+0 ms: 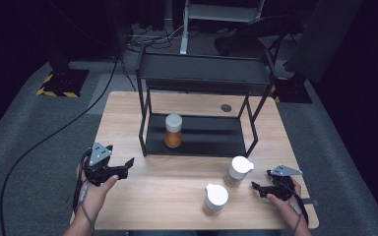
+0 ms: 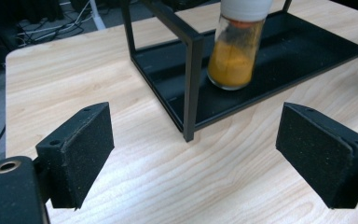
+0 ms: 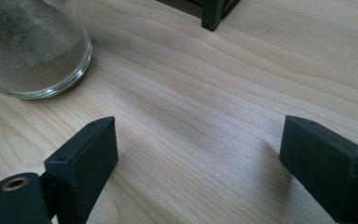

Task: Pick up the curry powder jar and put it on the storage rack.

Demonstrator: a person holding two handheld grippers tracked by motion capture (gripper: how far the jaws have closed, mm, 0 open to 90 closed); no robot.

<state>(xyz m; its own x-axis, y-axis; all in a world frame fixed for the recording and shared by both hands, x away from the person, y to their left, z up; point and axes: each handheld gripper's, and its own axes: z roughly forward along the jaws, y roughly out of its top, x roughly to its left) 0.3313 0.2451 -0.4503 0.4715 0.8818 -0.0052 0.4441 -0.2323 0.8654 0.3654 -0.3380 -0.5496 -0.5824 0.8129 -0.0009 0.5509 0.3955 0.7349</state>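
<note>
Resting pose: we hold the left hand-held gripper (image 1: pixel 128 163) low at the table's (image 1: pixel 177 196) left front, jaws pointing at the rack (image 1: pixel 197 142), spread, nothing between them.
Right hand: the right hand-held gripper (image 1: pixel 256 187) sits low at the right front, jaws apart and empty, aimed at the pepper jar (image 1: pixel 237 171).
Jars: orange spice jar (image 1: pixel 173 131) stands on the rack's lower shelf; another white-capped jar (image 1: pixel 215 198) near the front edge.
Left gripper view: we see orange powder (image 2: pixel 230 65) close up.
Right gripper view: grey grains (image 3: pixel 28 51).
</note>
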